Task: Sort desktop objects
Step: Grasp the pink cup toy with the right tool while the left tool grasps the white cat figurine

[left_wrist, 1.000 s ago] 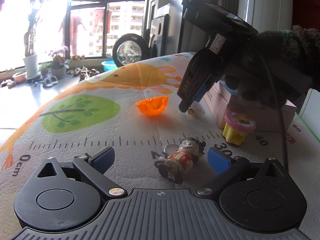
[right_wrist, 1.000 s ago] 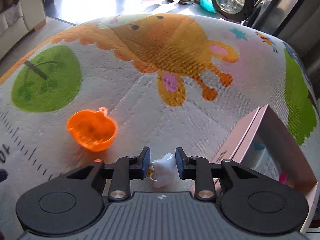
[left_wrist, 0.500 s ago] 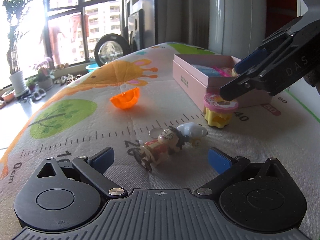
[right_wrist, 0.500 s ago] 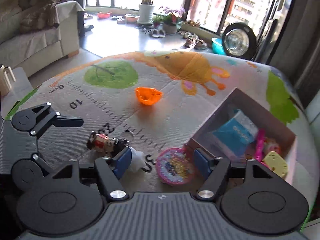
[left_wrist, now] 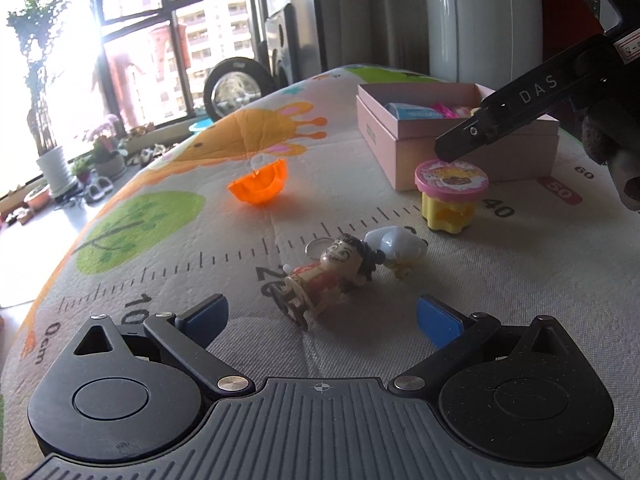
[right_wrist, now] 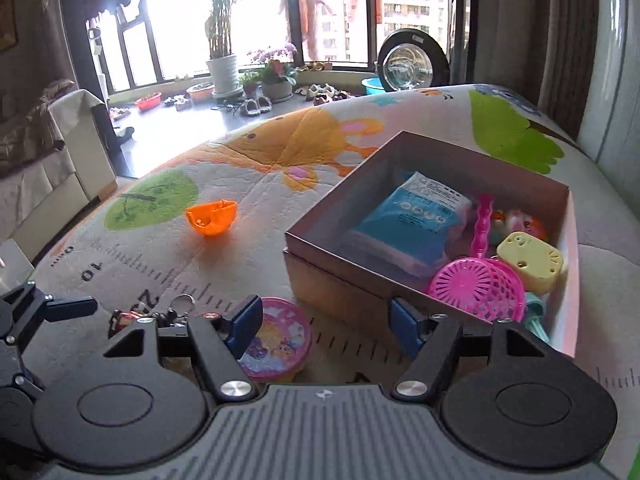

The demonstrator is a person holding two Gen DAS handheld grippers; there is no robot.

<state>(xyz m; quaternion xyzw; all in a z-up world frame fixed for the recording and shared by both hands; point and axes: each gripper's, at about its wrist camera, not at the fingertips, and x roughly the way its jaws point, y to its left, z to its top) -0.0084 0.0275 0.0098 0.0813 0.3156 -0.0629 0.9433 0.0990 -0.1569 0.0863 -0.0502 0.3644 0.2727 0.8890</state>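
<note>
The left gripper [left_wrist: 320, 316] is held apart before the figurine [left_wrist: 326, 276]; nothing is gripped. The right gripper [right_wrist: 326, 320] is spread over the cup [right_wrist: 276, 340] beside the box [right_wrist: 340, 248].

harsh daylight blows out the window [left_wrist: 132, 20]; fisheye bends edges, focus sharp.

Right gripper [right_wrist: 324, 322] spread wide over a pink-lidded tub [right_wrist: 276, 340], pink box [right_wrist: 568, 280] of toys just beyond, orange bowl [right_wrist: 211, 218] well apart on the mat [right_wrist: 240, 168]
</note>
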